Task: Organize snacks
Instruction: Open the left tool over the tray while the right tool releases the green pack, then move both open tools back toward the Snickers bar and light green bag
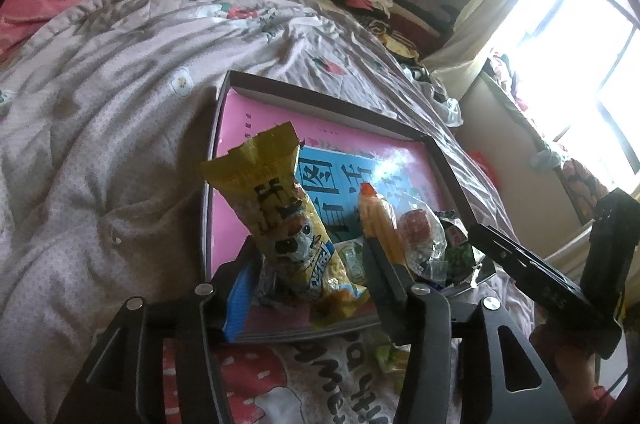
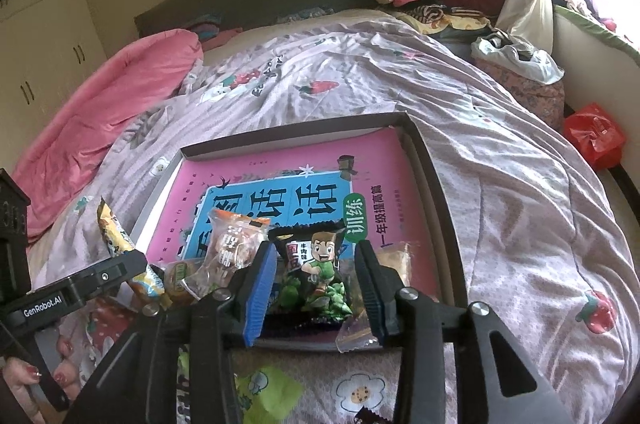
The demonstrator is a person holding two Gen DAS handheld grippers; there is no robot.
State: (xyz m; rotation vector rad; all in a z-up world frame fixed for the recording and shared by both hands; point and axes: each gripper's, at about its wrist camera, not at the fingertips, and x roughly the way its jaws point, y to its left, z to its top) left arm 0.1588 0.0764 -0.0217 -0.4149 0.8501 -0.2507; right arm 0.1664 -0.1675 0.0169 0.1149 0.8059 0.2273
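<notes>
One shallow box, one pink book, about six snack packets, two grippers

Tray's near corner hidden (snacks).

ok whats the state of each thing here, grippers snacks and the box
left gripper: open, yellow snack pack standing tilted between its fingers
right gripper: open, green snack pack between its fingers
shallow box: open, lidless, on the bed
pink book: closed, flat inside the box
clear-wrapped snack: sealed, lying on the book
</notes>
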